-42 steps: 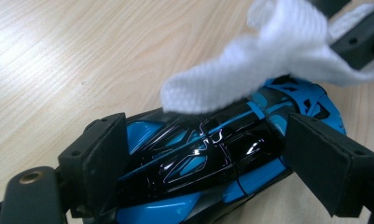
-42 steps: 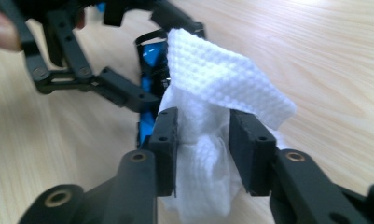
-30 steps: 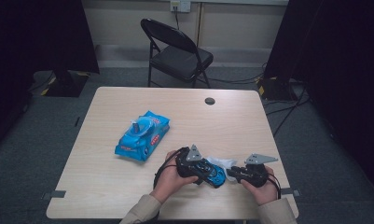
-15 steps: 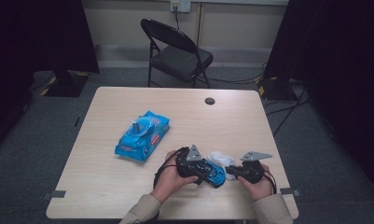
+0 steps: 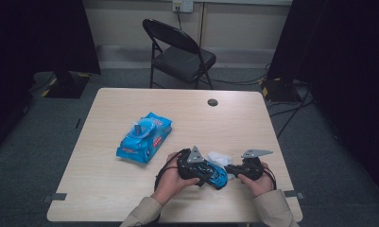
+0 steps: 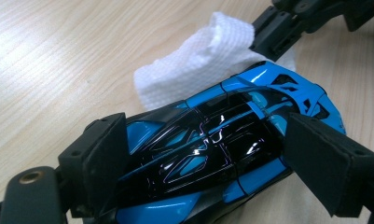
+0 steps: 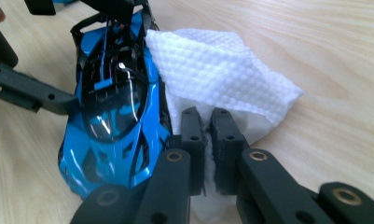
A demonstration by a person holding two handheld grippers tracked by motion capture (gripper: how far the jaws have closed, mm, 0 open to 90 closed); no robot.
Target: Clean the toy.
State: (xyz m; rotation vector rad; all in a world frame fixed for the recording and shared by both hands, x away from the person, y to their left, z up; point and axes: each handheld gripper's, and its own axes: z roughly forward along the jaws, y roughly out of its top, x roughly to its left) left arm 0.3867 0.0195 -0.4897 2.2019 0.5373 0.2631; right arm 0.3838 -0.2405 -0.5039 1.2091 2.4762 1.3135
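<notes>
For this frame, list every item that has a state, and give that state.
Toy car: clamped across its body by the left gripper.
White wipe: crumpled, pinched by the right gripper, lying against the car's side.
Wipes pack: flat on the table, lid flap up.
Folding chair: unfolded, unoccupied.
</notes>
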